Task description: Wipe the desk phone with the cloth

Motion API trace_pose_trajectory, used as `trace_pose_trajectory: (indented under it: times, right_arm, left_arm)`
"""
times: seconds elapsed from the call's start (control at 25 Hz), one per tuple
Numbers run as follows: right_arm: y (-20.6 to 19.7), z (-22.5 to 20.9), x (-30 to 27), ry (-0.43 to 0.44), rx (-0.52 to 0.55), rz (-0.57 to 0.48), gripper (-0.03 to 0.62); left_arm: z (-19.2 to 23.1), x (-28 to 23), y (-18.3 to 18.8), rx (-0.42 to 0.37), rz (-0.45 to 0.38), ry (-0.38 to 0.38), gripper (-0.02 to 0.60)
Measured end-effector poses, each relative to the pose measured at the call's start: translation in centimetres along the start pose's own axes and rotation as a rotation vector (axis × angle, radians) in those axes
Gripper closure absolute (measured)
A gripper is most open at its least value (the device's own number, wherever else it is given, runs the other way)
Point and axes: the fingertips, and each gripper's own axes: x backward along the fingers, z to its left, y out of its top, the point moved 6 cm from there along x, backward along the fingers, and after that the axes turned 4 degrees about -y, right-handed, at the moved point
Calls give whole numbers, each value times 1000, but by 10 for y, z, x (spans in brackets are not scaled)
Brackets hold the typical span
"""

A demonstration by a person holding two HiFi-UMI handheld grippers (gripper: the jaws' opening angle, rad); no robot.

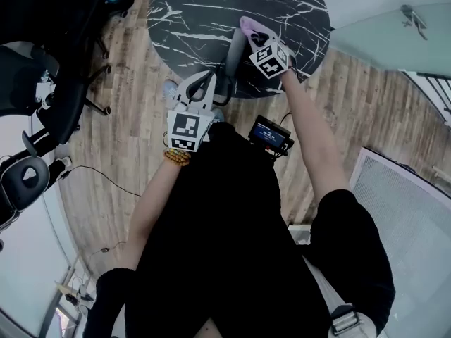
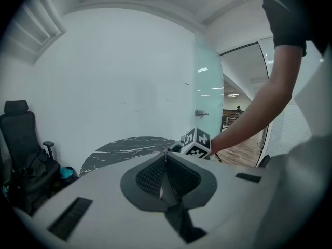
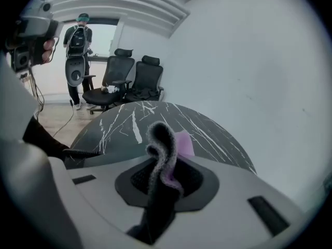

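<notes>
Our right gripper [image 3: 165,176] is clamped tight on the pink cloth [image 3: 162,149], holding it up over the near edge of the dark marbled table [image 1: 204,13]. Our left gripper [image 2: 167,169], jaws pressed together and seemingly empty, hangs just off that same edge.

You're in an office. Swivel chairs [image 3: 146,79], round marble table [image 1: 211,13], glass partition [image 2: 208,87], wood floor [image 1: 134,83].
</notes>
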Motion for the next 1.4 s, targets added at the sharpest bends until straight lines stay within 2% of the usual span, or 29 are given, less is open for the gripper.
trace_pose_trajectory:
  times: [0.08,0.44,0.84,1.4]
  right_arm:
    - [1,0,-2,9,-27,-2,526]
    - [-1,8,-2,-5,2,-9,526]
    - [-1,13,-3,-32,-37,24,526]
    - [-5,19,0,-13,-108,6,527]
  left_arm:
    - [-1,0,-1,-3,3,-6,563]
    - [-8,-8,-1,-12,11,-36,563]
    - [-7,-10,-4,-8,13,-24,563]
    - [-6,-14,-5,2,11,-12,563]
